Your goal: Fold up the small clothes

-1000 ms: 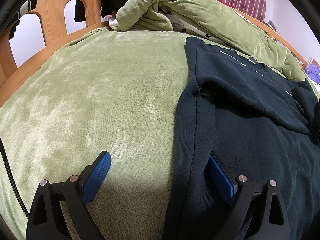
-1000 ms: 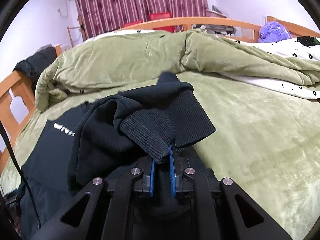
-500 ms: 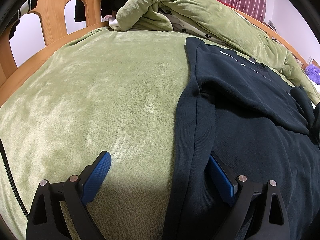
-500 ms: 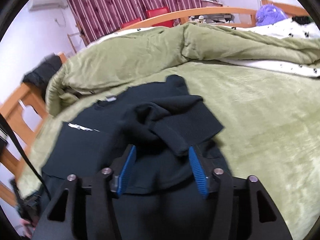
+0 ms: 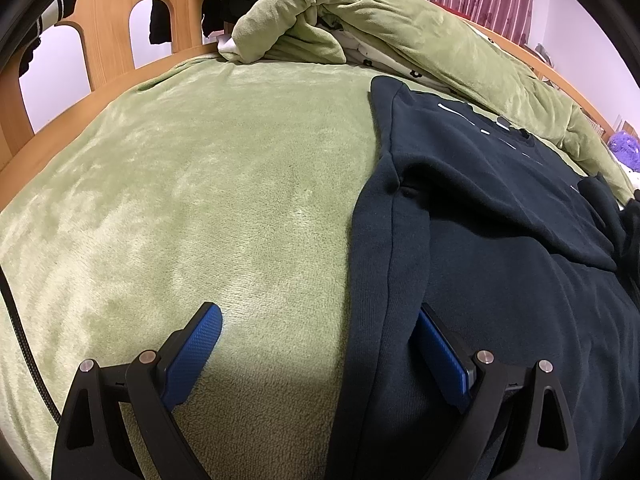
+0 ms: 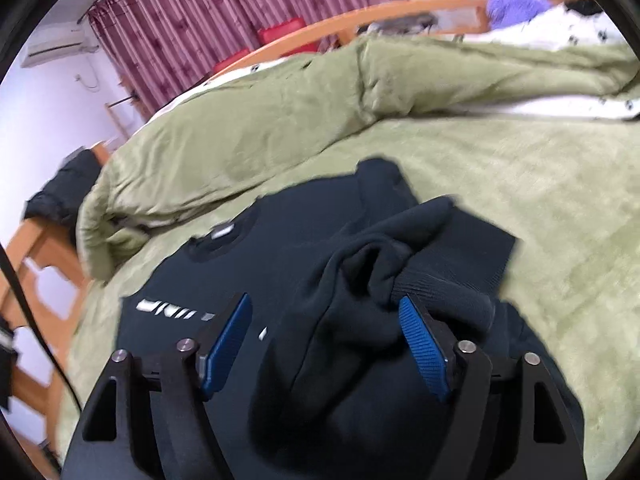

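Green fleece covers the bed, and on it lies the dark sweatshirt, chest print facing up, its collar toward the heaped quilt at the far side. A second ago the right gripper was clamped on the ribbed cuff of the sleeve; now its blue pads stand apart, the jaws having sprung wide and then eased in a little, and the cuff rests bunched on the shirt's body, just against the right-hand pad but no longer pinched. I judge that the sleeve has been laid across the front and let go, so this fold is delivered, though it sits rumpled, not flat. The view also shows more of the chest than before, which suggests that hand is drawing back. The left gripper has not budged: its jaws gape wide, straddling the shirt's near side edge, one pad on the fleece, the other half tucked under dark cloth, gripping nothing. Behind all this stand the wooden bed frame and the striped curtain.
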Tool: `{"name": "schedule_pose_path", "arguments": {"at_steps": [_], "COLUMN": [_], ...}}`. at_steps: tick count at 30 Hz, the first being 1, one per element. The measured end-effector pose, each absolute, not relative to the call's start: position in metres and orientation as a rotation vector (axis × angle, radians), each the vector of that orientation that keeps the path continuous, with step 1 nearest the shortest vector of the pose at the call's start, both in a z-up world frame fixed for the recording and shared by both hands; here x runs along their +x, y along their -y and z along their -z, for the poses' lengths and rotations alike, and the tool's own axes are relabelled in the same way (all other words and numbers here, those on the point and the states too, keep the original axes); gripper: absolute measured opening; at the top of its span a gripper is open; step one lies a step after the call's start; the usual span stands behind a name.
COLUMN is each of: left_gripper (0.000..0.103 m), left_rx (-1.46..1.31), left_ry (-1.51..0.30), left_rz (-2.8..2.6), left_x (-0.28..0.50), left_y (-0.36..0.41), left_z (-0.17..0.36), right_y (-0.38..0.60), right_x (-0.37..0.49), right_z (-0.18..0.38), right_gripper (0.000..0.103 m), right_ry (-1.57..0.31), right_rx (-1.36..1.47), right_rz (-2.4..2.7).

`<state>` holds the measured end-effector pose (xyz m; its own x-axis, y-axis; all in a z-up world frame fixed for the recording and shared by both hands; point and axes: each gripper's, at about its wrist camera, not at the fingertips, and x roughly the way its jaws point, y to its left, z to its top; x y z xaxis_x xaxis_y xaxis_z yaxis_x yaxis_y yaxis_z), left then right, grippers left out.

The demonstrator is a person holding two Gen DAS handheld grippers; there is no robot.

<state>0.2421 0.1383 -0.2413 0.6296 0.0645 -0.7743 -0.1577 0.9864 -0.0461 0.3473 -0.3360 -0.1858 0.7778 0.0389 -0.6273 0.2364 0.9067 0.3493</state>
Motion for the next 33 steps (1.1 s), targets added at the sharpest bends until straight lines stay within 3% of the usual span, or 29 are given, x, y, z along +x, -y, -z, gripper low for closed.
{"name": "schedule_pose_path", "arguments": {"at_steps": [2, 11, 17, 21, 23, 27, 29, 33], "left_gripper": [0.095, 0.095, 0.096, 0.096, 0.096, 0.096, 0.096, 0.096], "left_rx": [-0.115, -0.115, -0.123, -0.13, -0.133, -0.133, -0.133, -0.133], "left_ry": [-0.88, -0.881, -0.88, -0.877, -0.876, -0.876, -0.876, -0.876], "left_rz": [-0.127, -0.126, -0.119, -0.113, -0.111, -0.111, -0.111, -0.111], "left_x": [0.241, 0.241, 0.239, 0.238, 0.238, 0.238, 0.238, 0.238], "left_y": [-0.137, -0.137, -0.138, -0.137, -0.138, -0.139, -0.138, -0.139], "left_z": [0.241, 0.241, 0.24, 0.24, 0.24, 0.24, 0.24, 0.24], "right_y": [0.321, 0.21, 0.119, 0.103, 0.109, 0.142, 0.164, 0.186], "right_x": [0.355, 0.352, 0.355, 0.362, 0.363, 0.356, 0.348, 0.346], "right_z": [0.181, 0.136, 0.174, 0.217, 0.229, 0.222, 0.21, 0.197], "right_gripper": [0.012, 0.011, 0.011, 0.025, 0.043, 0.046, 0.059, 0.065], "right_ry": [-0.676, -0.545, -0.665, -0.81, -0.876, -0.873, -0.815, -0.762], "right_rx": [0.341, 0.084, -0.021, 0.013, 0.072, 0.182, 0.22, 0.252], "right_rz": [0.085, -0.137, -0.341, -0.373, -0.408, -0.425, -0.397, -0.342]}}
